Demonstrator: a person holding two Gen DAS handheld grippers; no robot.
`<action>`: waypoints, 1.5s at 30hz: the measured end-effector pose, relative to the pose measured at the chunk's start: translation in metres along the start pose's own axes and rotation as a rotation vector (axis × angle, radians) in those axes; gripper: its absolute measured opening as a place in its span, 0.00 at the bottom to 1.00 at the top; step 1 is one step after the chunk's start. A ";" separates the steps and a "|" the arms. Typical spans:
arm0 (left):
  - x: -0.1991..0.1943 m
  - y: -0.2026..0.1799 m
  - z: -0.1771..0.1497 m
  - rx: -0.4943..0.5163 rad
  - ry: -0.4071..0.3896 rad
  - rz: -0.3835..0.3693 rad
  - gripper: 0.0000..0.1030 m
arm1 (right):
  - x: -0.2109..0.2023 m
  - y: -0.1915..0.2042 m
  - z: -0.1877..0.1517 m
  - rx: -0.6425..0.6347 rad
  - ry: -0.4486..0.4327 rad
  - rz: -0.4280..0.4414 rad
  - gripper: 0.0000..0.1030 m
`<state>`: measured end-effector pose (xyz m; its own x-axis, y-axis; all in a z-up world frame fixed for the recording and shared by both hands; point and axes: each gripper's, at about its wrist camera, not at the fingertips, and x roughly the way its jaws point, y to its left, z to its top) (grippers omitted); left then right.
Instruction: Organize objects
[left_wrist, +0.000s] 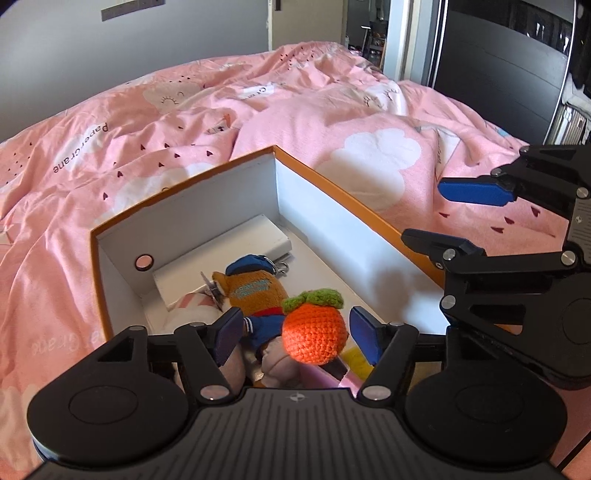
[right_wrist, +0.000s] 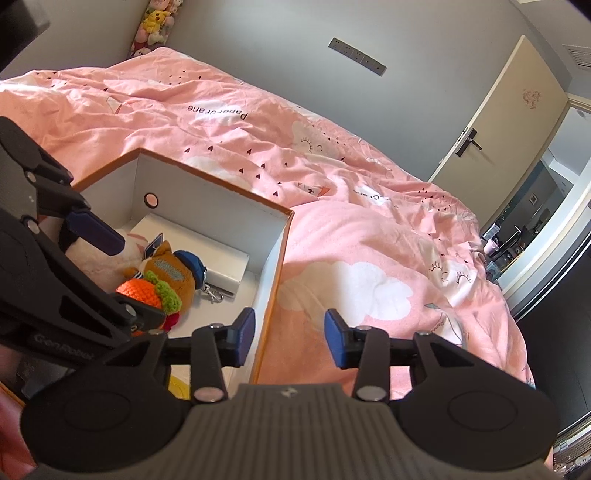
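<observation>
Left wrist view: left gripper (left_wrist: 295, 334) spread wide above the box (left_wrist: 332, 192) on the bed (left_wrist: 295, 110); the crocheted orange (left_wrist: 314, 334) sits between its pads, untouched. Right gripper (right_wrist: 290, 332) gapes half-wide, empty, straddling the box's rim.

Pink-and-white plush (left_wrist: 192, 310) mostly hidden behind the left gripper's (left_wrist: 297, 334) finger and the brown plush (left_wrist: 255, 295). Yellow item (left_wrist: 356, 360) and pink item (left_wrist: 325, 380) under the crocheted orange (left_wrist: 314, 332): can't identify. Box's (left_wrist: 332, 206) near end cut off by gripper body. Print on brown plush unreadable.
</observation>
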<state>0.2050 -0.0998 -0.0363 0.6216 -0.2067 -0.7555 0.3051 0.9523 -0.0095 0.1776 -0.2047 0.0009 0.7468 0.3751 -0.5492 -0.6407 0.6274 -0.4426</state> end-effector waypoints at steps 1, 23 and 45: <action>-0.004 0.002 0.000 -0.010 -0.003 -0.002 0.75 | -0.002 0.000 0.001 0.006 -0.002 -0.001 0.43; -0.088 0.052 -0.052 -0.228 -0.110 -0.074 0.75 | -0.048 0.020 -0.003 0.233 0.030 0.219 0.61; -0.083 0.089 -0.073 -0.348 -0.075 0.110 0.68 | 0.043 0.066 0.024 0.356 0.176 0.389 0.56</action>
<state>0.1277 0.0183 -0.0223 0.6924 -0.1021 -0.7142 -0.0226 0.9864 -0.1629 0.1715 -0.1308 -0.0352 0.4066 0.5243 -0.7482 -0.7406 0.6687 0.0662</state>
